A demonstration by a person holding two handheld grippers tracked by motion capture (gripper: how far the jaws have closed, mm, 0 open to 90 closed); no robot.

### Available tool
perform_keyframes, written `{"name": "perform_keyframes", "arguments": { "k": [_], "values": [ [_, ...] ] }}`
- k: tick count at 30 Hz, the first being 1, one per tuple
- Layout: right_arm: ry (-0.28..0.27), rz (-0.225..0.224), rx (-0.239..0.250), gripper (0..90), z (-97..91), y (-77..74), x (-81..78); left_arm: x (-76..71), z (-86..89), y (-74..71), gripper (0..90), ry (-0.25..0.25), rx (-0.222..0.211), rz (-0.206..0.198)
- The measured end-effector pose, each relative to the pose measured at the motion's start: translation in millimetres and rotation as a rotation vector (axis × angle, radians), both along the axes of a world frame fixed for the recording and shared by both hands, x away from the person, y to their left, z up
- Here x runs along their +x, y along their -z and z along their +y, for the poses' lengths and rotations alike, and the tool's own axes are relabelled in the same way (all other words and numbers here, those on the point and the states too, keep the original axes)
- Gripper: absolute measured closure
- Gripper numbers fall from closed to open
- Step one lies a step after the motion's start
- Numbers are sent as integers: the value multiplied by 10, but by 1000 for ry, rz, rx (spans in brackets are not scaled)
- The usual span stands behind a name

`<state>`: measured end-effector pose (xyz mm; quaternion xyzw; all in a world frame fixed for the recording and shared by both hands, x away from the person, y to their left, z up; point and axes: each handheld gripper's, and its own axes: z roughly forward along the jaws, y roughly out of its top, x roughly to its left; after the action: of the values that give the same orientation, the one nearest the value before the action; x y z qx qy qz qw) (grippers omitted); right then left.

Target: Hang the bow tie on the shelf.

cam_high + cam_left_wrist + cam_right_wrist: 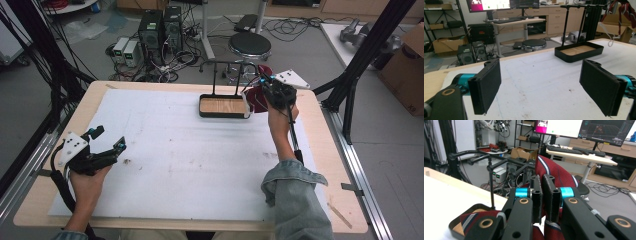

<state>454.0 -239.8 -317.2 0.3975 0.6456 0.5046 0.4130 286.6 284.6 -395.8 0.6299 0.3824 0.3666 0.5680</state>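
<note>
A dark red cloth [256, 98] with white and navy stripes hangs at the right end of a black tray [223, 116] with a wooden floor. Black rods rise from the tray to a thin rack bar [227, 63]. My right gripper [263, 86] is shut on the cloth beside the tray's right end. In the right gripper view the jaws [541, 192] pinch the cloth [556, 173], which drapes down toward the tray [455, 231]. My left gripper [109, 138] rests open at the table's near left. Its pads [487, 85] stand wide apart with nothing between them.
A white mat [175, 150] covers most of the wooden table. Behind the table stand a black stool [249, 45], computer towers [160, 27] and cables on the floor. A black frame post [360, 60] and a cardboard box [407, 60] are at the right.
</note>
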Motion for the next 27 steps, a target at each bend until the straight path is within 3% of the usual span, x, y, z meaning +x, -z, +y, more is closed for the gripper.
{"name": "perform_keyframes", "arguments": {
  "k": [16,27],
  "values": [
    [39,11,-12,854,51,-31,294,-8,37,15,179,-2,-4,10],
    [86,86,-35,852,-55,132,475,-9,32,13,179,2,-7,7]
  ]
}}
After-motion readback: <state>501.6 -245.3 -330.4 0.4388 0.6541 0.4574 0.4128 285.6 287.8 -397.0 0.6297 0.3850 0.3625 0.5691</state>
